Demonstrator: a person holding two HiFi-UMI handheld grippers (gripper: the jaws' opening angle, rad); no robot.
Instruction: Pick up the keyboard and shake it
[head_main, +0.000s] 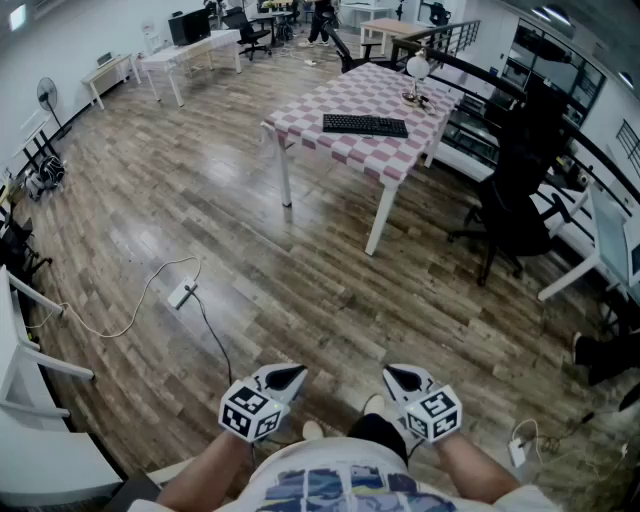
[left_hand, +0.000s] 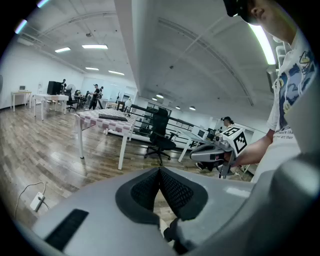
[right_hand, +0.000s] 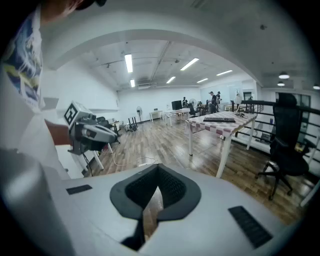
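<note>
A black keyboard (head_main: 365, 125) lies on a table with a pink-and-white checked cloth (head_main: 345, 95) far across the room; it also shows small in the right gripper view as the keyboard (right_hand: 219, 120) and in the left gripper view as the keyboard (left_hand: 114, 117). My left gripper (head_main: 287, 377) and right gripper (head_main: 403, 378) are held close to my body, well short of the table. Both are shut with nothing between the jaws. Each gripper appears in the other's view: right gripper (left_hand: 197, 154), left gripper (right_hand: 110, 136).
A white lamp (head_main: 417, 72) stands on the table's far end. A black office chair (head_main: 512, 215) sits right of the table. A power strip with cable (head_main: 182, 294) lies on the wooden floor between me and the table. White desks line the left edge and right side.
</note>
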